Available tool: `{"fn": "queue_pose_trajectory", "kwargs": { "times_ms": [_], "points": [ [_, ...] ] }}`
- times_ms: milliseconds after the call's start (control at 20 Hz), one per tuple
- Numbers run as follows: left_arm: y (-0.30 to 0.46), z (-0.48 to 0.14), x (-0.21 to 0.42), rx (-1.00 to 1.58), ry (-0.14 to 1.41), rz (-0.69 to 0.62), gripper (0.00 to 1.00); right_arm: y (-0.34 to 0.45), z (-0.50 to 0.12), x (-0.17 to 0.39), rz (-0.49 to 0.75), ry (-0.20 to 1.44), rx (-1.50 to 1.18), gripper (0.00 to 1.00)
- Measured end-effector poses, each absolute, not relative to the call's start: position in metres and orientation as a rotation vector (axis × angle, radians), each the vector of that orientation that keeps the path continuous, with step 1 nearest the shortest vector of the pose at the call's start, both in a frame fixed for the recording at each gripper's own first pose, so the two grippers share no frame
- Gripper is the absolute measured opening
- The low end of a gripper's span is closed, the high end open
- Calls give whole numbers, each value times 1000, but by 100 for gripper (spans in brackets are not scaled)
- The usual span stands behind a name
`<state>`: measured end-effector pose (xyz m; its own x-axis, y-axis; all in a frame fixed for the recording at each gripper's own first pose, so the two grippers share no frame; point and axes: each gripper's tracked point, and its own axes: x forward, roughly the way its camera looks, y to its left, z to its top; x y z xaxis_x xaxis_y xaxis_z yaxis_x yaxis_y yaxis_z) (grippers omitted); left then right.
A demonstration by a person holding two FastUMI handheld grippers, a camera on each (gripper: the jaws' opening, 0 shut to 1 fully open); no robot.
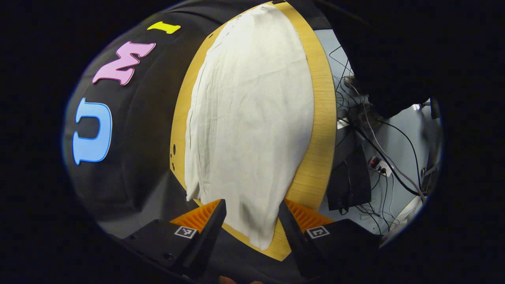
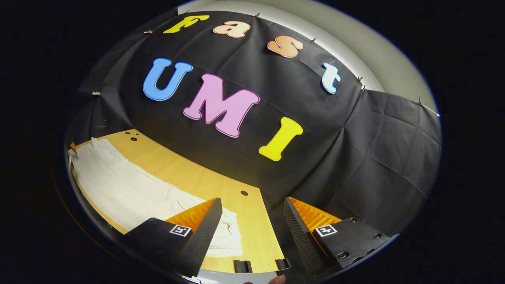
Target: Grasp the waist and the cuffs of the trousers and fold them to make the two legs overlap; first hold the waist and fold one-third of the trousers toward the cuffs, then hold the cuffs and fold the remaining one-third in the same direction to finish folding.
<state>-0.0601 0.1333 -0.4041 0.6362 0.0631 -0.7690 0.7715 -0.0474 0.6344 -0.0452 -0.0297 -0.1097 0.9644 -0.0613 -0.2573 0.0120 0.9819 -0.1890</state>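
Smooth wooden table (image 1: 321,118) bears crinkled, pale woven trousers (image 1: 248,118), flat.

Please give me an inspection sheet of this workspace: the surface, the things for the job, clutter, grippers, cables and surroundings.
Surface: wooden table, light grain, a few small holes near its edges.
Job's things: white trousers lying flat along the table, wrinkled; I cannot tell which end is the waist.
Clutter: nothing seen on the table.
Grippers: left gripper above one end of the trousers, jaws open, holding nothing; right gripper over the table's other end, jaws open, holding nothing.
Cables: a tangle of cables and a power strip on the floor beside the table.
Surroundings: black cloth wall behind the table.
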Motion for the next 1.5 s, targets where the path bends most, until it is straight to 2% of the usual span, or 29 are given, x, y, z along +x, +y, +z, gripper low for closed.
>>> {"fn": "queue_pose_trajectory", "kwargs": {
  "times_ms": [150, 200, 250, 400, 550, 950, 1500],
  "points": [
    [138, -410, -47, 1529, 753, -663, 75, -34, -126, -47, -31, 296, -228, 98],
    [138, -413, -45, 1514, 773, -666, 66, -36, -133, -48, -25, 307, -246, 98],
    [139, -418, -46, 1494, 808, -677, 61, -37, -139, -48, -16, 316, -266, 98],
    [141, -426, -46, 1492, 838, -696, 10, -38, -165, -49, 37, 350, -362, 98],
    [139, -424, -46, 1502, 816, -704, 7, -33, -213, -47, 138, 398, -534, 95],
    [141, -424, -37, 1517, 822, -688, 6, 3, -366, -60, 544, 555, -952, 94],
    [143, -425, -29, 1505, 880, -654, 6, 23, -441, -46, 728, 608, -1059, 93]
  ]
}}
